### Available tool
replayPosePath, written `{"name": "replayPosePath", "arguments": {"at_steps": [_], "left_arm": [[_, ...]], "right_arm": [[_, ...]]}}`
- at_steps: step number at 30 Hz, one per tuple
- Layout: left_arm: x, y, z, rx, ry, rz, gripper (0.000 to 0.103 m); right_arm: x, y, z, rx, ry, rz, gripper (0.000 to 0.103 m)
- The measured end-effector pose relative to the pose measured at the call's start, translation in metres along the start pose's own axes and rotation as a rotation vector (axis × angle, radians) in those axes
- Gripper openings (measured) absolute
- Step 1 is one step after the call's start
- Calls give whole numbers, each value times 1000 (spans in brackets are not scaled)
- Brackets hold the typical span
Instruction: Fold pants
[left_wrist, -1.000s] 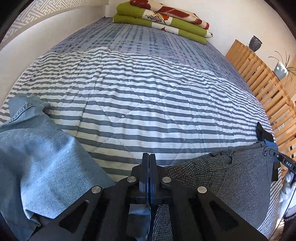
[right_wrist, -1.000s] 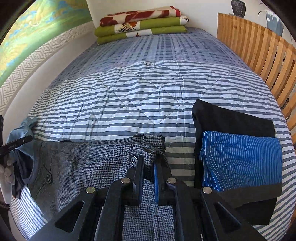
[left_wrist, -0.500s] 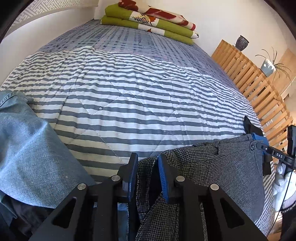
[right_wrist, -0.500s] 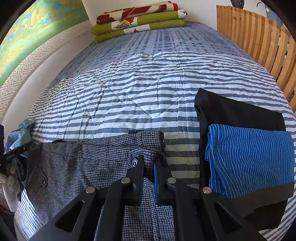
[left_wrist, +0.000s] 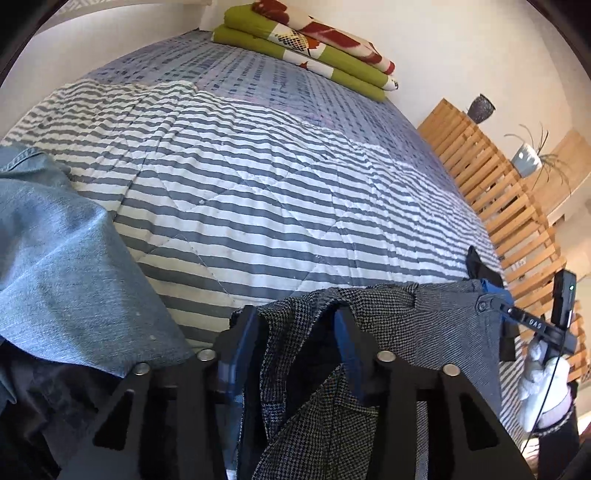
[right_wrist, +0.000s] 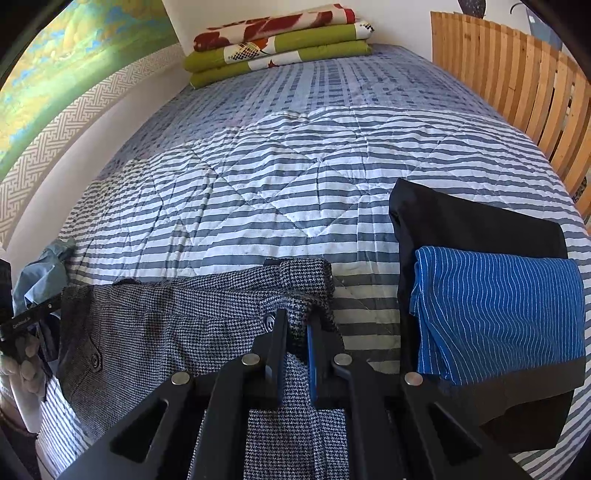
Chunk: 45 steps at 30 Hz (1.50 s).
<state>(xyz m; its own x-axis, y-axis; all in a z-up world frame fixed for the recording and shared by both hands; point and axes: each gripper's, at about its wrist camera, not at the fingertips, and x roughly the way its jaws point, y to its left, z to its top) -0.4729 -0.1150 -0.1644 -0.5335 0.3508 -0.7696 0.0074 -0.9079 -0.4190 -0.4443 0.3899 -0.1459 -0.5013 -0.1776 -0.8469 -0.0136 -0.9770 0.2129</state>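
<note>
Striped bed (right_wrist: 280, 192) carries the checked pants (right_wrist: 155, 332) near its front edge; right tool (right_wrist: 295, 325) pinches the waistband, left tool (left_wrist: 295, 321) gapes around loose cloth, which could slip free and bunch

Your left gripper (left_wrist: 295, 325) stood with its jaws spread wide; your right gripper (right_wrist: 295, 328) was pinched nearly closed on cloth.

The pants (right_wrist: 155, 332) lie across the near edge of the bed (right_wrist: 295, 177). Right of them sits a stack of folded clothes (right_wrist: 495, 310), and jeans (left_wrist: 62, 258) lie to their left. Folded blankets (right_wrist: 277, 40) rest at the far end, with a slatted rail (right_wrist: 517, 88) along the right side.
</note>
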Motion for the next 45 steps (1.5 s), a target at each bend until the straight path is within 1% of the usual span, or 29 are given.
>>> {"name": "replayPosePath", "arguments": {"at_steps": [3,6,8,9,10,11,13,14,15,16,17,18,21,22,23,25,27,28,30,32,33,35,36,38,40,41,42,43,45], "left_arm": [[-1,2,0,-17,31,-46,53],[-7,-5,-4,-4,22,-61,54],[-15,-9,-5,8,-4,-76,61],[-17,-11,-4,17,-18,-62,68],[-16,-13,-3,31,-29,-24,70],[-12,-14,-2,47,-25,5,70],[1,-14,2,44,-4,43,69],[6,-15,4,54,-7,60,68],[12,-19,4,82,-8,80,52],[19,-23,4,113,9,107,8],[27,-24,3,137,32,148,6],[28,-24,2,139,29,156,5],[12,-17,1,131,-43,138,4],[5,-12,2,113,-59,120,5],[1,-7,4,98,-63,110,5],[3,-2,8,93,-72,143,5],[15,-1,11,91,-50,163,5],[21,0,13,83,-47,177,5],[36,1,15,92,-38,219,5],[49,-2,15,110,-7,267,6],[53,-4,15,123,11,276,7],[45,-7,14,134,20,253,16],[38,-9,14,145,11,245,22],[22,-13,13,166,-20,278,23],[1,-18,9,176,-61,290,24],[-11,-22,4,181,-76,274,24],[-21,-29,-5,196,-83,245,24],[-28,-38,-17,222,-78,219,24],[-34,-58,-44,282,-45,187,24]], "right_arm": [[-1,0,0,4,0,3,8],[-1,2,-1,2,0,3,8],[-2,3,-1,1,3,4,8],[-2,4,-2,0,3,3,8],[-2,4,-2,-2,3,2,8],[-2,4,-1,-4,4,2,8],[-2,4,-1,-4,4,2,8],[-2,4,-1,-4,5,2,8],[-2,5,-1,-5,5,1,8],[-2,5,-2,-5,6,1,8],[-1,5,-2,-4,9,2,8],[-2,5,-2,-3,12,2,8],[-9,7,-2,-18,3,-1,8],[-15,9,-1,-25,-7,2,8],[-21,11,1,-37,-23,9,8],[-33,13,8,-51,-61,23,8],[-32,15,20,-61,-79,47,8],[-26,15,26,-65,-86,31,8],[0,11,38,-33,-55,9,8],[29,10,42,-34,-24,-37,8],[40,11,42,-46,-5,-47,9],[48,12,41,-72,31,-51,13],[45,10,39,-70,34,-57,19],[27,1,37,-48,20,-34,25],[3,-12,35,-25,-22,-55,25],[-13,-19,31,-1,-46,-50,25],[-29,-27,25,27,-63,-22,25],[-45,-34,14,51,-73,13,25],[-69,-40,-14,61,-64,63,25]]}}
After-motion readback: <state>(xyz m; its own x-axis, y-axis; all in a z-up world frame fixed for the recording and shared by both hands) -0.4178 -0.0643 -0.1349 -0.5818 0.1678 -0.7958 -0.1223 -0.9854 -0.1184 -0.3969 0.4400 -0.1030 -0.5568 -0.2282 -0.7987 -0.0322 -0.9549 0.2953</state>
